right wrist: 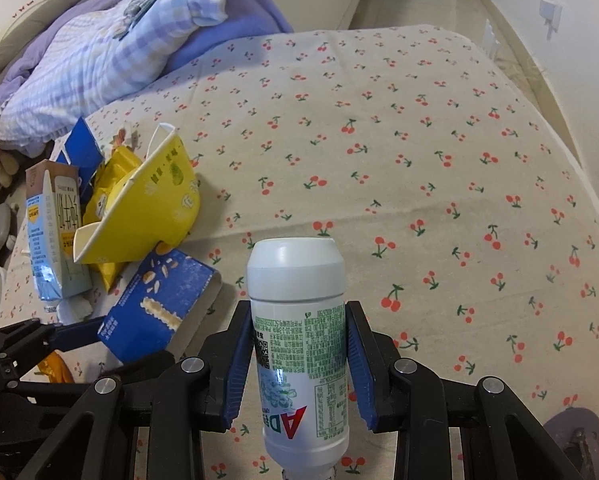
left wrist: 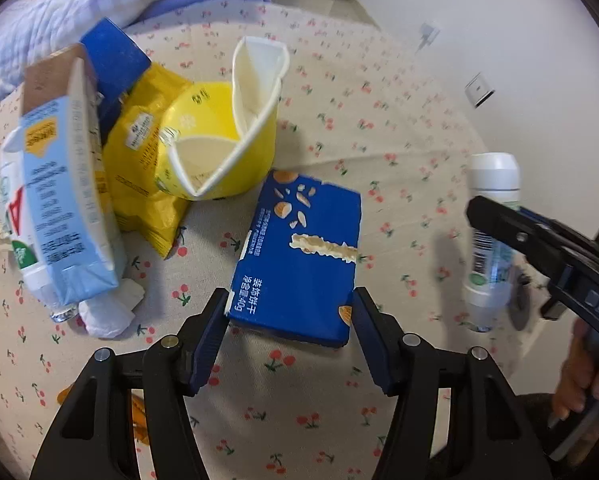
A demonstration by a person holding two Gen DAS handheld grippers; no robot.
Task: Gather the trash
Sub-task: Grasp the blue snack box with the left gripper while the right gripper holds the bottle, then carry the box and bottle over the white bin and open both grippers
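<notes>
My left gripper (left wrist: 289, 312) is shut on a blue biscuit box (left wrist: 299, 256), with a pad on each side of its near end. The box also shows in the right wrist view (right wrist: 155, 308). My right gripper (right wrist: 297, 344) is shut on a white plastic bottle (right wrist: 299, 336) with a green label, held upside down above the bed; it also shows in the left wrist view (left wrist: 491, 236). A trash pile sits to the left: a crushed yellow paper cup (left wrist: 219, 140), a yellow snack bag (left wrist: 139, 168) and a light-blue milk carton (left wrist: 59, 208).
A cherry-print bedsheet (right wrist: 419, 160) covers the bed. A purple and checked duvet (right wrist: 119, 40) lies at the back left. A crumpled white tissue (left wrist: 107, 312) lies by the carton. Another blue box (left wrist: 115, 60) stands behind the pile. A white wall (left wrist: 499, 40) runs along the right.
</notes>
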